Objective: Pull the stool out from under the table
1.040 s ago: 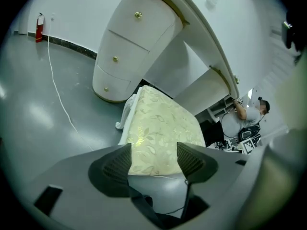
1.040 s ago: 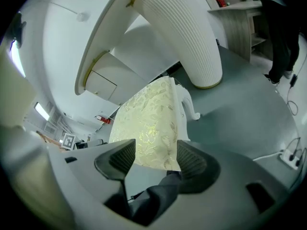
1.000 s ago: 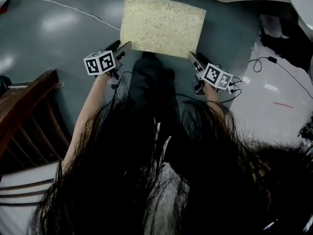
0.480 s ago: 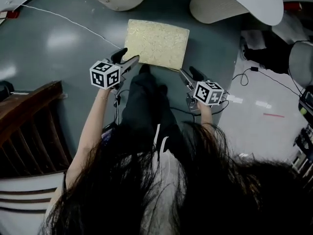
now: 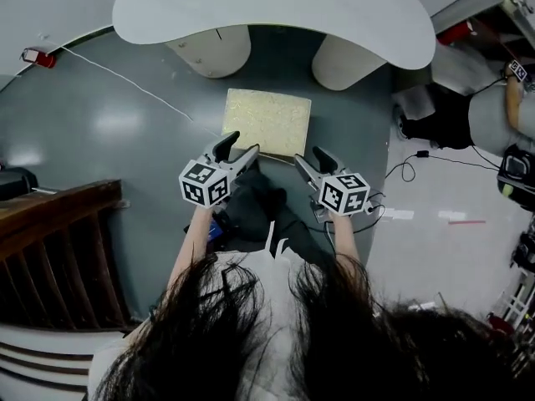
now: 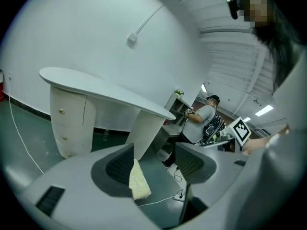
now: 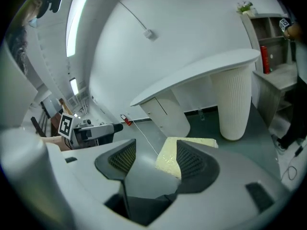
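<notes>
The left tool (image 5: 240,149) has its two jaws wide apart, and they are closing a little right now. Nothing is between them, only air. The right tool (image 5: 310,159) also has its jaws apart and is empty. Both tools are held up side by side. They point down at the near edge of the stool (image 5: 267,122) and do not touch it.

The stool stands on the grey floor (image 5: 109,124), out in the open. It is just in front of the white tabletop (image 5: 276,11) and not under it, so I think the pulling is about done.

The top of the stool looks soft and padded, with a pale yellow cloth that has a leafy pattern. The part below is hidden, but I would guess it is hard and a bit heavy. It should slide on the smooth floor better than it lifts.

The best place to hold it looks like the near edge, one tool by each corner. The cloth may slip and the padding may squash, so the jaws need a deep, firm bite.
</notes>
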Action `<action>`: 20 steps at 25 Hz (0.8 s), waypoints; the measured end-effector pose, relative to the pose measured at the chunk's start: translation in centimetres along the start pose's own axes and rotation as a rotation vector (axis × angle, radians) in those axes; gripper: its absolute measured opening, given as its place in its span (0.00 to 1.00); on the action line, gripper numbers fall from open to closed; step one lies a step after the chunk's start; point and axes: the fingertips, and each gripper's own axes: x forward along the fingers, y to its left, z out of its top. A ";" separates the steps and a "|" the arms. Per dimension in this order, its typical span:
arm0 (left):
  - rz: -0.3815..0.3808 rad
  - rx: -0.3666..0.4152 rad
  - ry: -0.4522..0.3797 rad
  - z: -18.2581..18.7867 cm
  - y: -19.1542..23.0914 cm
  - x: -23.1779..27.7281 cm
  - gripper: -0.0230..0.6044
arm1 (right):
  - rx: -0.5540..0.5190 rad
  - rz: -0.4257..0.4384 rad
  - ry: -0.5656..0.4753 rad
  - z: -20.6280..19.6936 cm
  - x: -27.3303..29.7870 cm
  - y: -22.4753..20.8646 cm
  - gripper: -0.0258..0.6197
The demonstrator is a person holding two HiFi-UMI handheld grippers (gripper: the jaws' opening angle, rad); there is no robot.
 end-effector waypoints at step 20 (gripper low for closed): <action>-0.161 0.220 -0.060 4.1 -13.3 -4.4 0.29 | -0.118 0.115 -0.198 4.0 -8.3 7.6 0.21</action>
